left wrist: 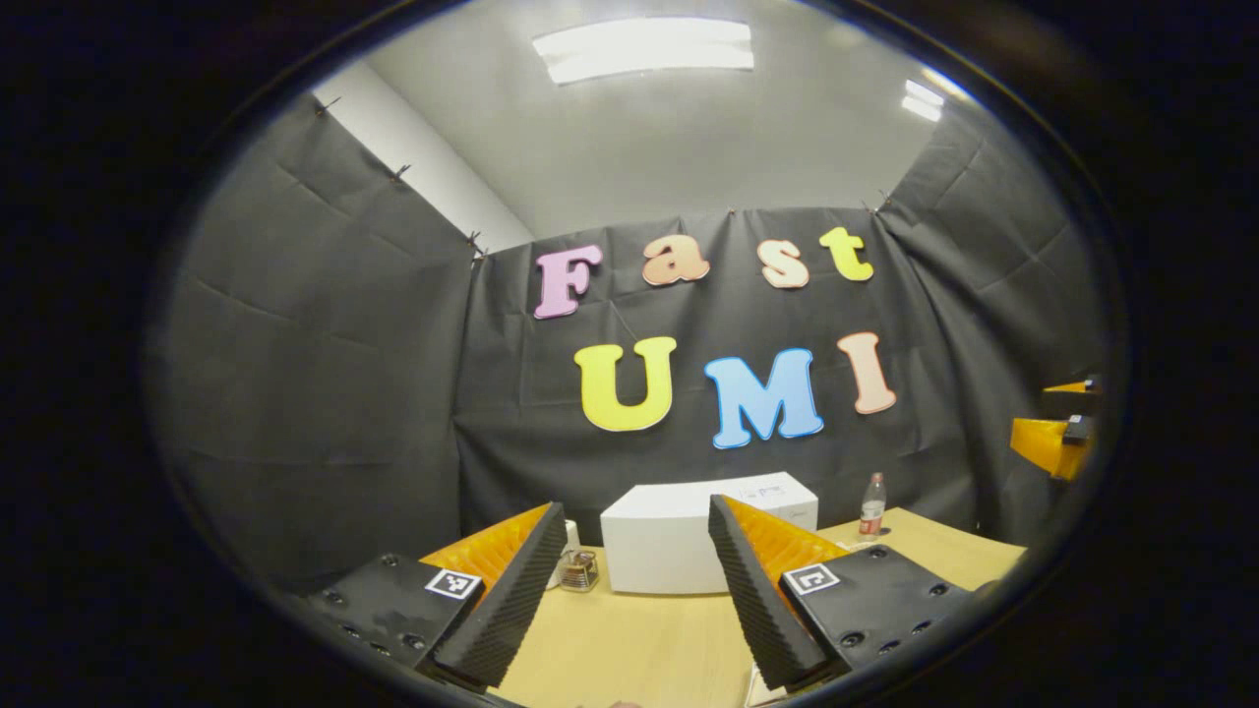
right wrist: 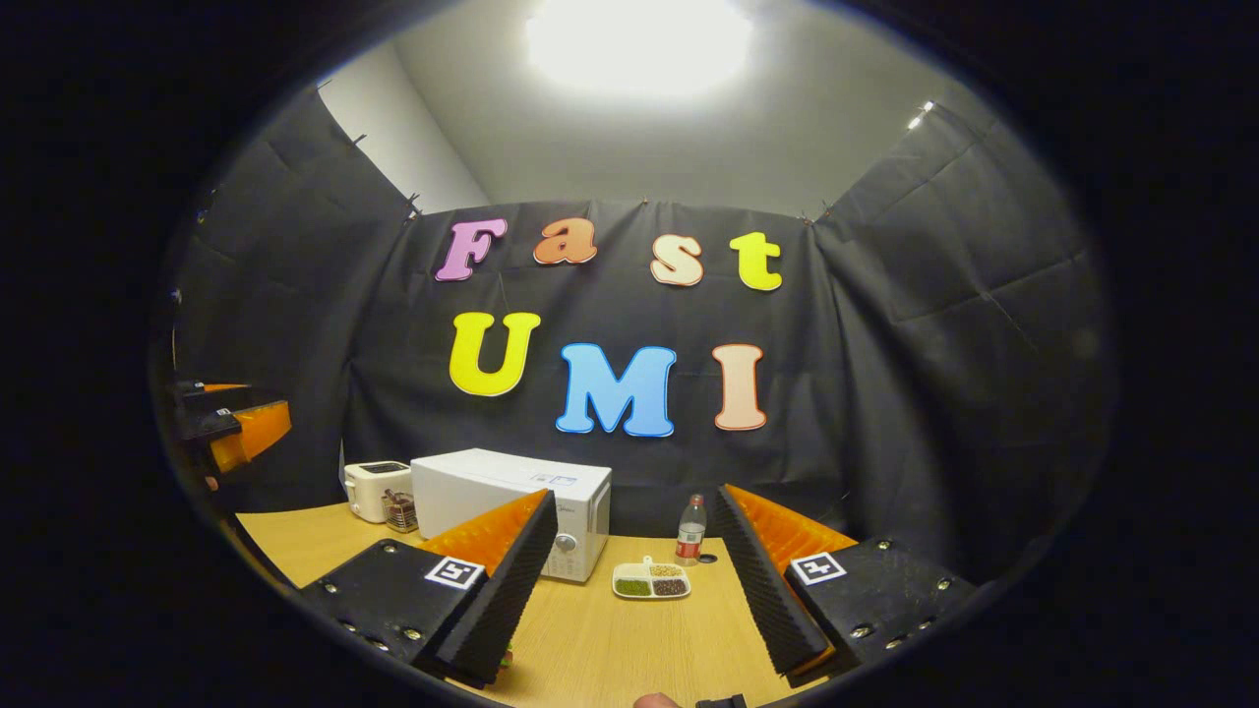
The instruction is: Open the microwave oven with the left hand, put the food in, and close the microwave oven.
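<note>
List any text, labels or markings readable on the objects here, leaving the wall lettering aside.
No text is readable.
Microwave oven: a small sticker on top and markings by the knob, too small to read.
Bottle: a red label, too blurred to read.
Right gripper: a square black-and-white marker on each finger mount, a pattern, not words.
Left gripper: the same square markers.
Toaster and sectioned food tray: no visible text.
</note>
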{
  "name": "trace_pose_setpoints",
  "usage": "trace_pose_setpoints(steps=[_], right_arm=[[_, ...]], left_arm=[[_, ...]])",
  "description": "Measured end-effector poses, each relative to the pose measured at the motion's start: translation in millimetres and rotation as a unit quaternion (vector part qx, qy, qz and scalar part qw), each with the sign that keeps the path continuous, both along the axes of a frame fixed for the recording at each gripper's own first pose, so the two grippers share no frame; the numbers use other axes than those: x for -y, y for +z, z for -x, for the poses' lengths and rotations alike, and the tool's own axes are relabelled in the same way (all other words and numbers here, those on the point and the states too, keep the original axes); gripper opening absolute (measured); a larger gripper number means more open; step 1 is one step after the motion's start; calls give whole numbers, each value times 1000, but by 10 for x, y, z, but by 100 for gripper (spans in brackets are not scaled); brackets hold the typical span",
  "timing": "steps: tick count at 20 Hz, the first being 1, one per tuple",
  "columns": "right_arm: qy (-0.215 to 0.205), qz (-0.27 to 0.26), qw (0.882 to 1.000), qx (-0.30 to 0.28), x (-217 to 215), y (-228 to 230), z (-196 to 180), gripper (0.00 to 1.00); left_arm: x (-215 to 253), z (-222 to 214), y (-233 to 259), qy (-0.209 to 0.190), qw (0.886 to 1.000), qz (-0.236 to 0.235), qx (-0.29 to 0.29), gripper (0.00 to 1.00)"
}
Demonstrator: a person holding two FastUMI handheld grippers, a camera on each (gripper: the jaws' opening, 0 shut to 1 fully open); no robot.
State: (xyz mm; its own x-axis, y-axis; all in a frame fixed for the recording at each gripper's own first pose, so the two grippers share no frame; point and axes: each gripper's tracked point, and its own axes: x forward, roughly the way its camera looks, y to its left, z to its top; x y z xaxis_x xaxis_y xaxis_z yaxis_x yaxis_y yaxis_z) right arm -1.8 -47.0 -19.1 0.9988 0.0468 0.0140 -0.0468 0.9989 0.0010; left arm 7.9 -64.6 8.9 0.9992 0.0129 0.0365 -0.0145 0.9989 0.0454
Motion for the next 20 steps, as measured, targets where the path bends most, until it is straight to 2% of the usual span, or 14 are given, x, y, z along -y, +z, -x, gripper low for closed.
trace_pose_setpoints(steps=[5, 15, 16, 20], right_arm=[[-19, -8, 1000, -9, 69, -54, -109, 98], [-80, -4, 997, -19, 61, -111, -462, 98], [-86, -4, 996, -22, 50, -127, -500, 97], [-110, 9, 993, -28, 77, -153, -571, 97]], left_arm=[[147, -437, -48, -16, 1000, 0, 3, 97], [720, -1675, -378, -99, 995, 24, 3, 98], [786, -1786, -399, -106, 994, 26, 4, 94], [1043, -2155, -610, -130, 991, 37, -2, 98]])
